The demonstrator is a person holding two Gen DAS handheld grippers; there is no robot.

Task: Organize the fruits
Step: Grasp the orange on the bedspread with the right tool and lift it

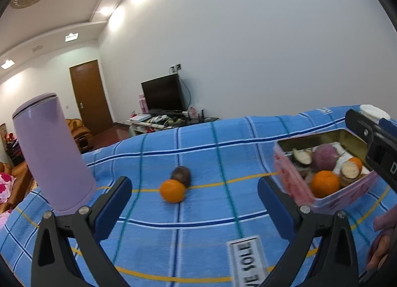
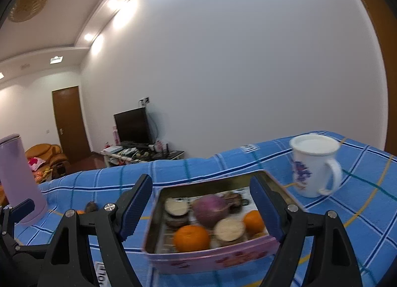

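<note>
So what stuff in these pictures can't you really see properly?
- Right wrist view: the loose orange and dark fruit on the cloth are mostly hidden behind the right gripper.
- Left wrist view: the mug is covered by the other gripper's body.
- Both views: the fruit in the tin is motion-blurred.

left wrist view low over table; right wrist nearer, both sharing tin (image 1: pixel 322 175) (image 2: pixel 211 215)

We see the left gripper (image 1: pixel 194 202) spread wide above the blue cloth (image 1: pixel 198 227), empty. Ahead, an orange (image 1: pixel 172 191) touches a dark fruit (image 1: pixel 181 175). A tin (image 1: pixel 322 200) of produce sits right, a lilac flask (image 1: pixel 49 153) left.
</note>
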